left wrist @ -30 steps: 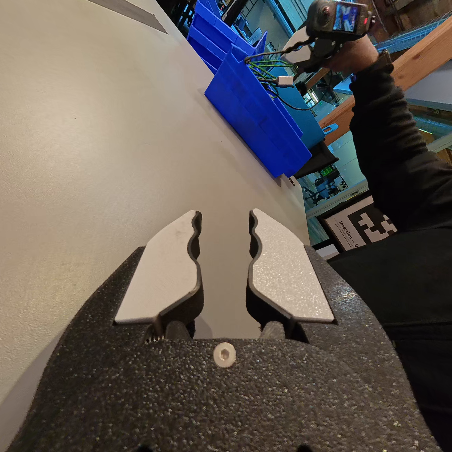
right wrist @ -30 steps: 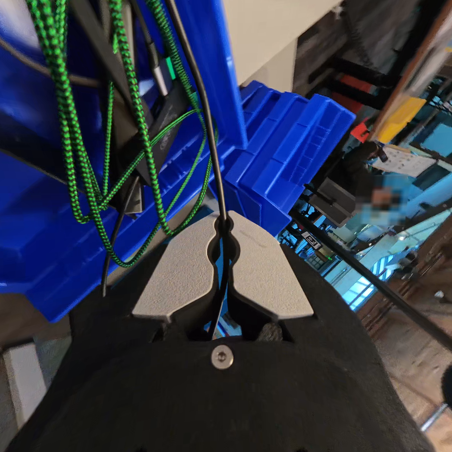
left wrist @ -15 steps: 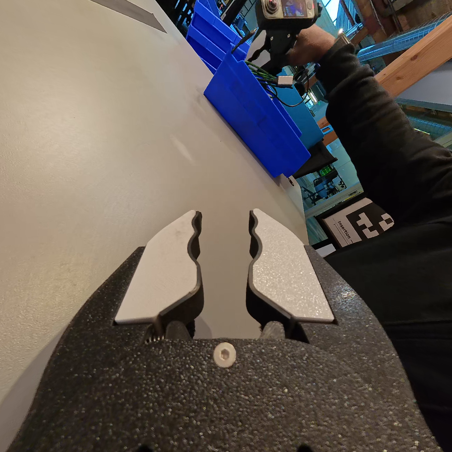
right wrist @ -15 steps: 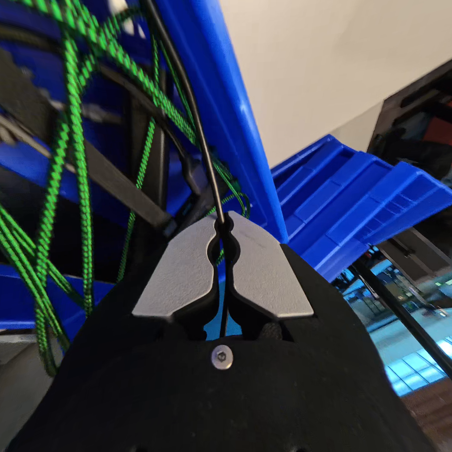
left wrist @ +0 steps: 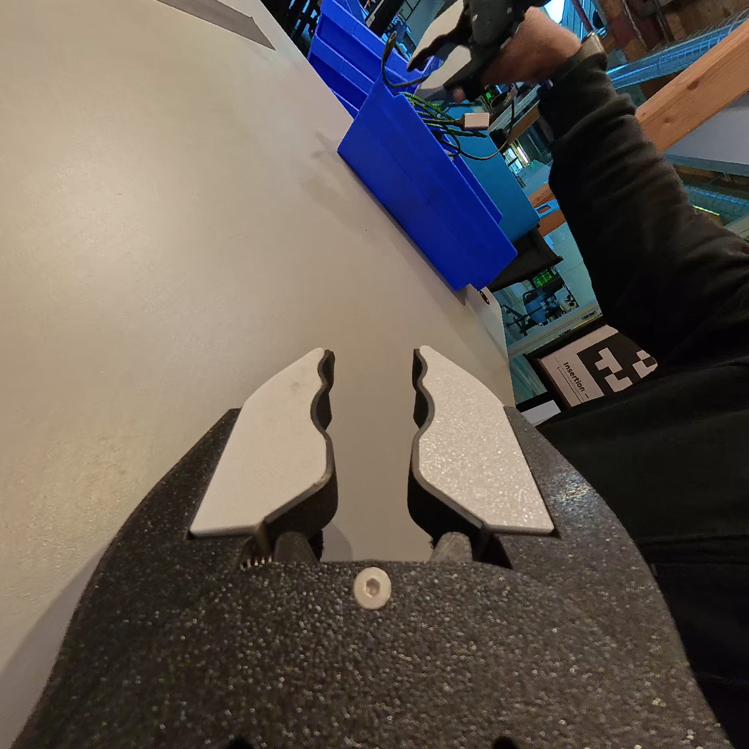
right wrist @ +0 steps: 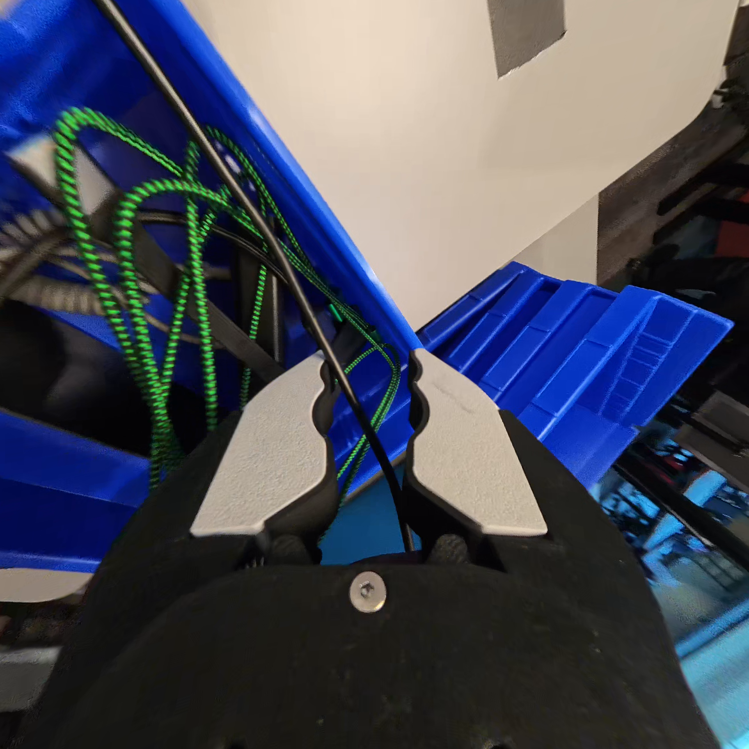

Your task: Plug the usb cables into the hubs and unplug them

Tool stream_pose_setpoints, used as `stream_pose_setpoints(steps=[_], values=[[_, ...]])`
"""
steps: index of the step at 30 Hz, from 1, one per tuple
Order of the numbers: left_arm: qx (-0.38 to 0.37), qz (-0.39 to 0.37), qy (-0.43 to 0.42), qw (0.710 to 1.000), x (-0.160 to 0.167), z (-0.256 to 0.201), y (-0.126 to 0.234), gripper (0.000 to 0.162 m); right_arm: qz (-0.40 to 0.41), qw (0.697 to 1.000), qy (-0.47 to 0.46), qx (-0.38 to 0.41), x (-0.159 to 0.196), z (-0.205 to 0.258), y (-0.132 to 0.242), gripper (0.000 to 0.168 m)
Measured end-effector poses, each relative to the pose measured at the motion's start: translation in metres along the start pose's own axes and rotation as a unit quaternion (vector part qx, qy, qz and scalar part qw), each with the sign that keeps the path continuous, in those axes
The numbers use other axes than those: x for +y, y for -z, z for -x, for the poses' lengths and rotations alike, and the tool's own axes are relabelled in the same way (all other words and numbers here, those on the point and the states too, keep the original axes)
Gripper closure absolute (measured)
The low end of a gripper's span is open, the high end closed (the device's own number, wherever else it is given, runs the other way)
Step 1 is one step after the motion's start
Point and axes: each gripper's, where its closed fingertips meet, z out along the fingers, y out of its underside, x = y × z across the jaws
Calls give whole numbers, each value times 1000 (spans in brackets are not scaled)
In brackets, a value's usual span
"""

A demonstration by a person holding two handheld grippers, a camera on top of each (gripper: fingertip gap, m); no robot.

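My right gripper (right wrist: 371,360) is open over the rim of a blue bin (right wrist: 292,194). A thin black cable (right wrist: 251,210) runs loose between its jaws and up out of frame. Green braided cables (right wrist: 121,283) and dark hub-like bars (right wrist: 239,340) lie tangled inside the bin, blurred. My left gripper (left wrist: 373,356) is open and empty, close over the pale table (left wrist: 162,202). In the left wrist view the right gripper (left wrist: 466,52) hangs above the bin (left wrist: 421,190), with a white connector (left wrist: 476,120) and cables sticking out over the bin's edge.
More blue bins (right wrist: 587,356) are stacked beyond the first one, also in the left wrist view (left wrist: 344,52). A person's dark sleeve (left wrist: 648,243) fills the right side. A grey tape patch (right wrist: 527,32) marks the table. A marker board (left wrist: 595,373) stands past the table edge. There is about 50 centimetres between the tips of the two grippers.
My right gripper has opened and let go of the black cable, which now lies loose between the jaws. It also swung over the bin. The left gripper has stayed still.
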Motion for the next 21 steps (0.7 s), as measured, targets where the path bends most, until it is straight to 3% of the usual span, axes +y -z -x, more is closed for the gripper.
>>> stream_pose_setpoints(steps=[6, 10, 12, 16, 21], values=[[-1, -3, 0, 1000, -1, 0, 1, 125, -21, 994, -111, -11, -7, 3, 43, 133], [-2, 0, -2, 1000, 0, 0, 1, 125, 125, 986, -92, 57, 43, -1, 57, 154], [-3, 3, -5, 1000, 1, -1, 0, 125, 165, 980, -69, 83, 61, -3, 61, 151], [-5, 9, -10, 1000, 2, -1, -1, 125, 62, 988, -100, 99, 46, -7, 78, 143], [-5, 3, -9, 1000, 1, -1, 0, 125, -74, 973, -160, 151, 26, -11, 125, 140]])
